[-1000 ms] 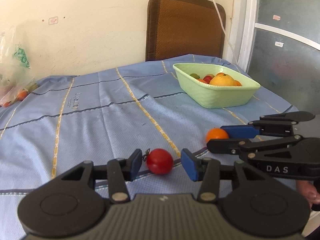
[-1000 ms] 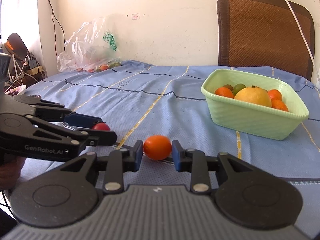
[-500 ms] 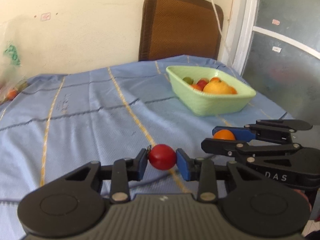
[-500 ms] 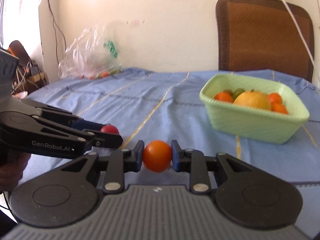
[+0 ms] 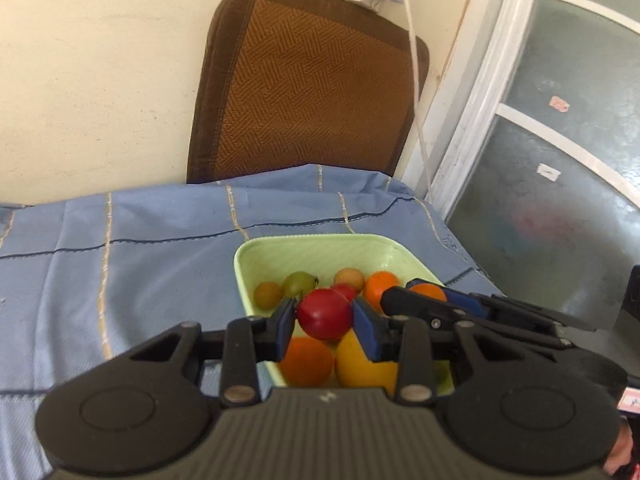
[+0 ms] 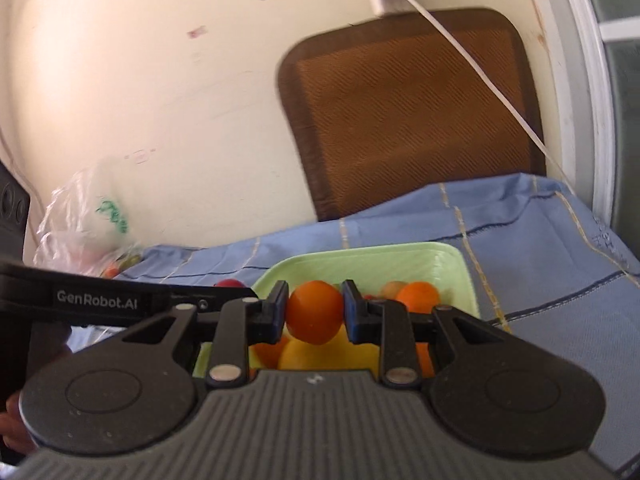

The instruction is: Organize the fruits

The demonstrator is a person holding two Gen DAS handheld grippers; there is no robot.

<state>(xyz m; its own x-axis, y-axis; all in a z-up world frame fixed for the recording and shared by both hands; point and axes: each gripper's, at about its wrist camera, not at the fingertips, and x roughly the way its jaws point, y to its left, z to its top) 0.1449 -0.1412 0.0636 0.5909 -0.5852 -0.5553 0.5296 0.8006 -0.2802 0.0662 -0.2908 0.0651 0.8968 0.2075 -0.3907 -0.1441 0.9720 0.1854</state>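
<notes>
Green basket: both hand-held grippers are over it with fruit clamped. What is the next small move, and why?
Probably lower both a little, then open. The left hand-held gripper holds the red tomato and the right hand-held gripper holds the orange fruit, both above fruit already piled in the green basket; a short drop bruises less.

We see a round red tomato [image 5: 325,314] — smooth and glossy — raised above the pale green basket [image 5: 280,249], pinched on both sides between blue pads. An orange fruit [image 6: 315,312], round and bright, sits the same way over the same basket, clamped from left and right. The basket is rectangular with rounded corners and rests on the blue cloth. Inside it lie a large yellow fruit [image 5: 366,364], several orange ones and two greenish ones [image 5: 298,283] — loosely piled.
</notes>
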